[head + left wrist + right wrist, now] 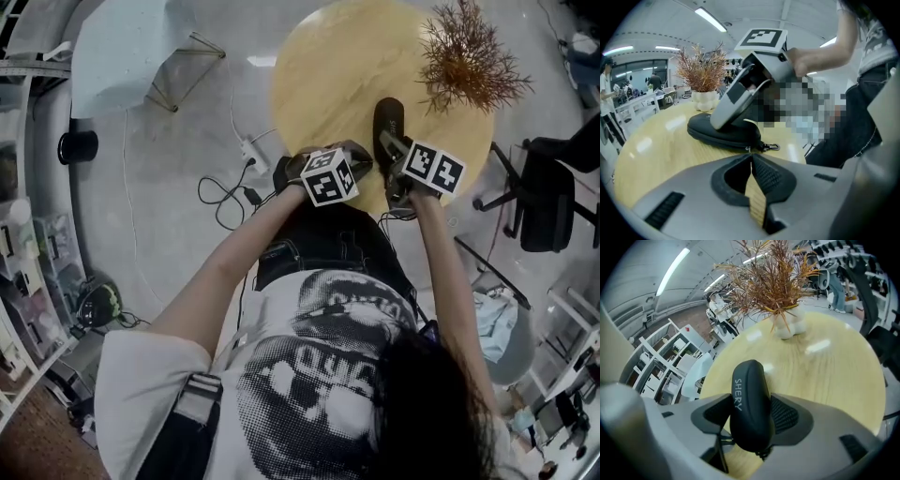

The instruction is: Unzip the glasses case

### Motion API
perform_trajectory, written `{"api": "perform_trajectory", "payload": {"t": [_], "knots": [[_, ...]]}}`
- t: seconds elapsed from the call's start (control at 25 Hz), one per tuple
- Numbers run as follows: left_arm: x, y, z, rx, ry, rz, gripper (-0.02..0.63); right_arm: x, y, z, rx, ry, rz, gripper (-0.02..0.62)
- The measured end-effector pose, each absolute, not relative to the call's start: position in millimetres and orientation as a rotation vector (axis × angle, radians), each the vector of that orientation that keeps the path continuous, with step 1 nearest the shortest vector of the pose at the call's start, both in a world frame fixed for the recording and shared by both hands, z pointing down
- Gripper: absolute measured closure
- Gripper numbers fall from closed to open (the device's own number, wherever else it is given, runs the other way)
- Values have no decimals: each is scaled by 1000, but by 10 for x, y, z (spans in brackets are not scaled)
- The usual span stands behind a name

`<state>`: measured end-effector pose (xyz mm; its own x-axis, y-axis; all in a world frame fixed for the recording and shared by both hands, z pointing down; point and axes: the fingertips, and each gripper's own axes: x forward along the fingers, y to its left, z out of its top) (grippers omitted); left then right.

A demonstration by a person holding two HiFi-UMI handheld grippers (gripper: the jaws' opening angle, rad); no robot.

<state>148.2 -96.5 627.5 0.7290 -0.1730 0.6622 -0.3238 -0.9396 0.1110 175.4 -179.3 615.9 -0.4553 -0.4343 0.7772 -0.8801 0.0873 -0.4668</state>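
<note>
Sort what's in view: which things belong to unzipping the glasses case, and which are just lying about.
For the job:
- case, clamped in the right gripper
- zip pull
- left gripper, shut, tips right at the pull

Lying about:
- dried plant in a white vase
- black chair
- cables on the floor

The only word I can read from here is "SHERY", in pale capital letters on the black glasses case (749,404). It runs lengthwise along the side of the shell in the right gripper view. In the head view the person's T-shirt (309,375) carries a large black-and-white print, but any letters in it are too coarse for me to make out.
</note>
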Motion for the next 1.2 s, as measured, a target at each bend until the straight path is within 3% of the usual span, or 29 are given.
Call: {"api": "perform_trajectory", "payload": {"t": [0.56,1.2], "knots": [[1539,-888,6345,2666,-533,951,588,1757,-1801,6149,1255,-2001,1364,322],[888,-696,6033,2450,-790,768,586,1686,-1608,5779,1160,-2187,1146,321]]}}
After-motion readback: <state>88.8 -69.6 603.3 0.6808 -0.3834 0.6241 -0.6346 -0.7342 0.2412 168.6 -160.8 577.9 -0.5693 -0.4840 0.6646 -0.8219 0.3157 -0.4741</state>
